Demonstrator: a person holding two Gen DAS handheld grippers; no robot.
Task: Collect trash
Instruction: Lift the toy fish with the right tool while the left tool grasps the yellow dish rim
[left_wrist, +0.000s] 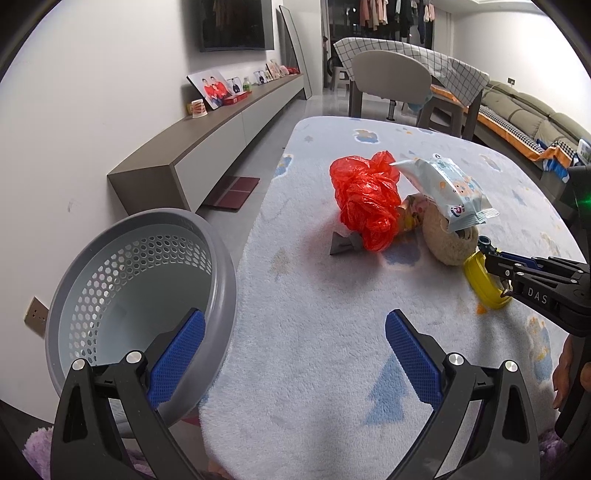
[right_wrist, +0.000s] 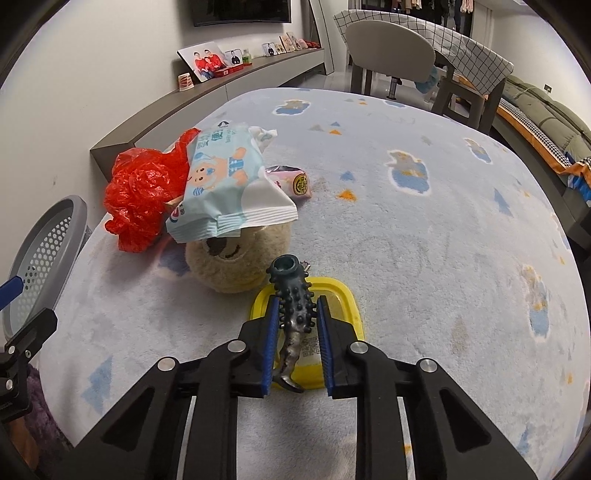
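While right gripper (right_wrist: 297, 341) pinches the dark knobbly rubber toy (right_wrist: 293, 306) mid-body, likely light, bendy, grippy; left gripper (left_wrist: 295, 354) gapes wide, empty.

Both wrist views low, near the table (left_wrist: 332, 332) — facing across it, red bag (left_wrist: 365, 203) shared.

Long grey wall-side cabinet (left_wrist: 207, 136) carries the background: on its top, a framed photo of people in red (left_wrist: 211, 89), a paper cup (left_wrist: 198, 108) just beside it. Beyond its far end, a grey curved-back chair (left_wrist: 391, 83) at a checked-cloth table (left_wrist: 424, 59).
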